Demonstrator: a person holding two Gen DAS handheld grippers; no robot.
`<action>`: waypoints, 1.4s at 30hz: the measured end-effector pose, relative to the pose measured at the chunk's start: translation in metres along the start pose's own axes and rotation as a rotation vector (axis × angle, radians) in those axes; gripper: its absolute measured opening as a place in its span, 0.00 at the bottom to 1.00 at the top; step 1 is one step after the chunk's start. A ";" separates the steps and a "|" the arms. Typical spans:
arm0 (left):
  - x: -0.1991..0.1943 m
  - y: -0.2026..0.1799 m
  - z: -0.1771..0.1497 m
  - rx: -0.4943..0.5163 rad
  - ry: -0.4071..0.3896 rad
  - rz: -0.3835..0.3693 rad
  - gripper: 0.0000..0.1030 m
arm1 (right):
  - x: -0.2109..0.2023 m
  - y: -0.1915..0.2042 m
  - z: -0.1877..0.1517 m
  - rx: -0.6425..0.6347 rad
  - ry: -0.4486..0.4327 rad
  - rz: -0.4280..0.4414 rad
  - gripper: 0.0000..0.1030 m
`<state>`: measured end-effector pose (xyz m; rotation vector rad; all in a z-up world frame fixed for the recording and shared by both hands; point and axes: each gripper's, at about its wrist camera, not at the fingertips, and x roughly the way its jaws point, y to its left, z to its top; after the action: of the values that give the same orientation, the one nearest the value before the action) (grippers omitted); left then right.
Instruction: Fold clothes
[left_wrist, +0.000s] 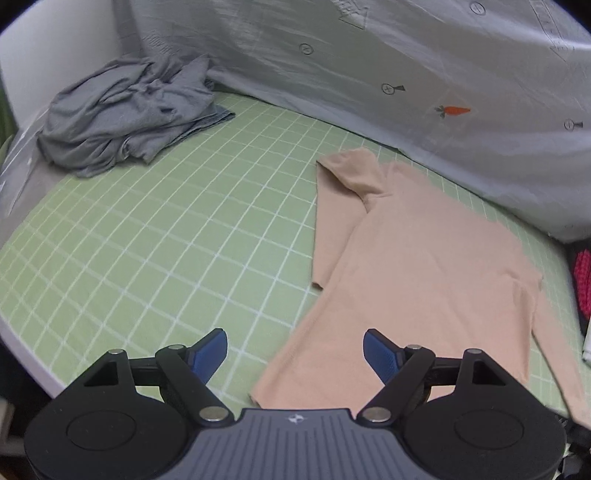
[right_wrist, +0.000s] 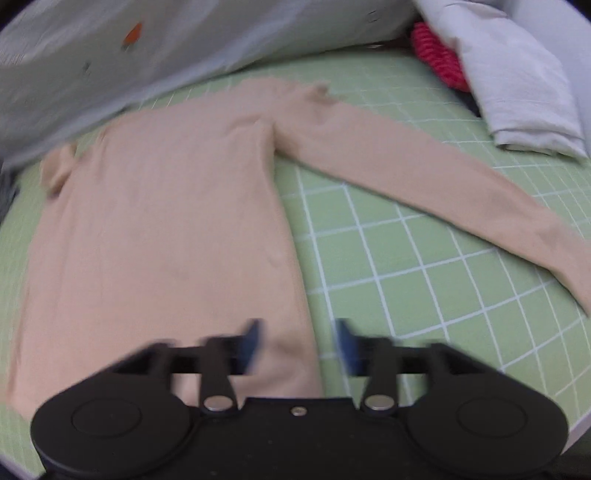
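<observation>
Sweater (right_wrist: 159, 236) lies flat ahead of our grippers, one sleeve (left_wrist: 334, 218) folded in, the other sleeve (right_wrist: 443, 184) stretched out. Left gripper (left_wrist: 295, 350) and right gripper (right_wrist: 297, 343) gape wide, holding nothing; we judge most folding remains.

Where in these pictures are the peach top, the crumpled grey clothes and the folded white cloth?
peach top (right_wrist: 159, 229): right wrist view, middle of its body.
crumpled grey clothes (left_wrist: 125, 114): left wrist view, centre of the heap.
folded white cloth (right_wrist: 524, 92): right wrist view, its top face.

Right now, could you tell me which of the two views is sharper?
Left wrist view: crisp, the beige top and grid sheet sharp, though fisheye-curved. Right wrist view: motion-smeared, with the right tongs and top edges soft.
</observation>
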<state>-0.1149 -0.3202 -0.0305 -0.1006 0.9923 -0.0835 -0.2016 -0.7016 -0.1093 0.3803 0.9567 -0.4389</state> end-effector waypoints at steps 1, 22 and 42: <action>0.007 0.003 0.006 0.021 0.012 -0.005 0.85 | -0.001 0.005 0.000 0.021 -0.028 -0.013 0.98; 0.142 -0.014 0.061 0.355 0.179 -0.199 0.41 | 0.036 0.082 -0.034 0.073 0.028 -0.188 1.00; 0.164 -0.003 0.070 0.414 0.158 -0.133 0.03 | 0.040 0.087 -0.027 0.095 0.037 -0.208 1.00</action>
<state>0.0334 -0.3385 -0.1283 0.2234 1.1066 -0.4212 -0.1552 -0.6216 -0.1464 0.3773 1.0178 -0.6707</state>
